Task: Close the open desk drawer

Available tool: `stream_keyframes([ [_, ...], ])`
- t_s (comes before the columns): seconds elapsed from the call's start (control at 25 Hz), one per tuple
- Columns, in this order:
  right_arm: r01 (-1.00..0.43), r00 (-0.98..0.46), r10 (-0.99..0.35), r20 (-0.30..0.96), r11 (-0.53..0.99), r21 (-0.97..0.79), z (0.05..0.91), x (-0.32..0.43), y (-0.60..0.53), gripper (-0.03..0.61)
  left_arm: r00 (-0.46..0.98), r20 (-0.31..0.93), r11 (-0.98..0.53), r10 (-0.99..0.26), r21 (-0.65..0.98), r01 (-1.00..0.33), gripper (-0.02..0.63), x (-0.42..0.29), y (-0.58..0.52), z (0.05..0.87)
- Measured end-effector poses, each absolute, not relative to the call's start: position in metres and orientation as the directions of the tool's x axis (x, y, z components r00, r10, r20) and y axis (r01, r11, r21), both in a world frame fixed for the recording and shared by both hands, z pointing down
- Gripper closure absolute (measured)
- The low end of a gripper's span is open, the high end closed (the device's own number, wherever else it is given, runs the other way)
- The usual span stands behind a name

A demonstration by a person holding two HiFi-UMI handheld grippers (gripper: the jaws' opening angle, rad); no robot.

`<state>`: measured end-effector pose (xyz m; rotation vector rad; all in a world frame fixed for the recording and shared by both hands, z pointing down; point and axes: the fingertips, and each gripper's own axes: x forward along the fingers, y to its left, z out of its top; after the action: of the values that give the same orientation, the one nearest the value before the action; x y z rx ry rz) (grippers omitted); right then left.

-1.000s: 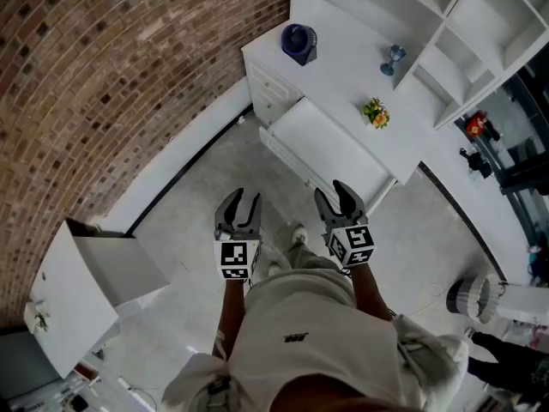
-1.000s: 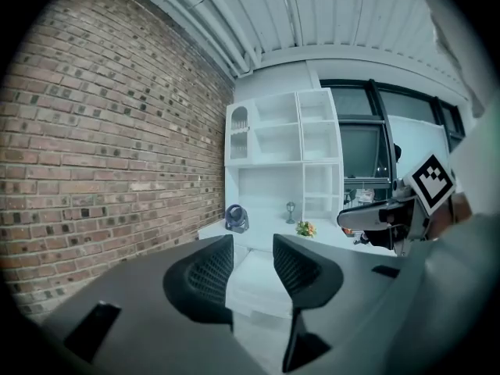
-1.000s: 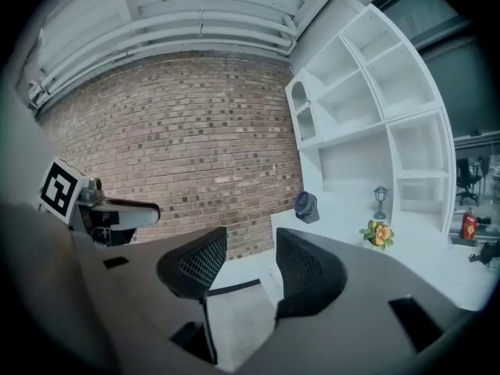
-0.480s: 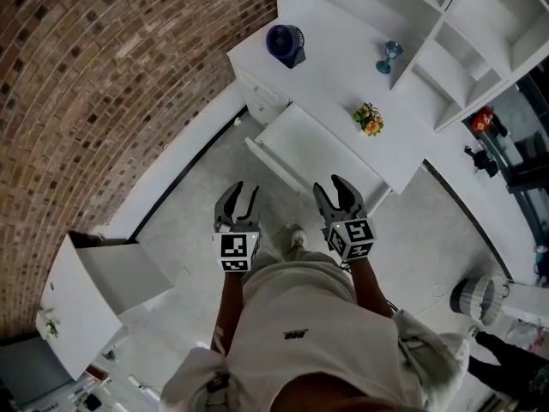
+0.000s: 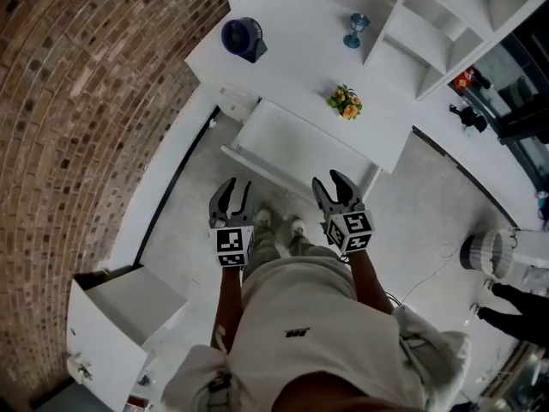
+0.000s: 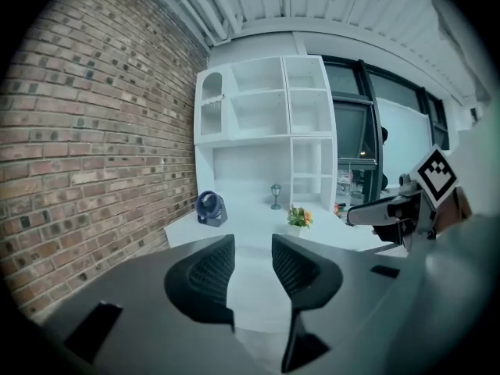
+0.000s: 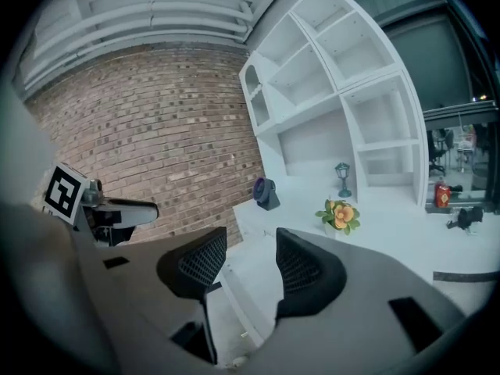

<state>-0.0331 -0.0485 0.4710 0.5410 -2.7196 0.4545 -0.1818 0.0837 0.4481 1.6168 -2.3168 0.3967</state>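
A white desk [image 5: 283, 33] stands against the brick wall, and its wide drawer [image 5: 296, 148] is pulled out toward me. My left gripper [image 5: 231, 191] hovers open just in front of the drawer's front edge, near its left end. My right gripper [image 5: 335, 189] is open too, close to the drawer front near its right end. Neither holds anything. In the left gripper view the open jaws [image 6: 251, 266] frame the drawer's white inside [image 6: 258, 291]. The right gripper view shows its jaws [image 7: 248, 260] apart over the drawer [image 7: 250, 276].
On the desk stand a dark blue fan [image 5: 241, 38], a small flower pot [image 5: 345, 102] and a little lantern figure [image 5: 356, 27]. White shelving [image 5: 429, 15] rises behind. A white cabinet [image 5: 111, 333] sits at lower left, a white fan [image 5: 483, 251] at right. My shoes [image 5: 279, 226] stand below the drawer.
I have stepped closer to the desk: the drawer front has come nearer to both grippers. Both grippers stay open and empty.
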Motion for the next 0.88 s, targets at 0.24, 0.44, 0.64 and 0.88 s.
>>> stream_keyframes([
  [0.24,-0.579,-0.778,-0.443,0.444,0.78,-0.237,0.492,-0.024,-0.047,0.377,-0.177,0.435,0.188,-0.883,-0.018,-0.982,0.453,-0.199,0.065,0.488],
  [0.44,-0.699,-0.68,-0.538,0.498,0.681,-0.217,0.52,-0.015,-0.044,0.377,-0.05,0.478,0.073,-0.877,0.03,-0.997,0.453,-0.209,0.049,0.516],
  [0.64,-0.797,-0.573,-0.622,0.534,0.575,-0.185,0.541,0.003,-0.038,0.377,0.063,0.511,-0.042,-0.857,0.052,-0.998,0.453,-0.211,0.037,0.547],
  [0.88,-0.875,-0.462,-0.682,0.567,0.456,-0.164,0.567,0.028,-0.024,0.377,0.152,0.544,-0.138,-0.825,0.067,-0.988,0.448,-0.204,0.029,0.579],
])
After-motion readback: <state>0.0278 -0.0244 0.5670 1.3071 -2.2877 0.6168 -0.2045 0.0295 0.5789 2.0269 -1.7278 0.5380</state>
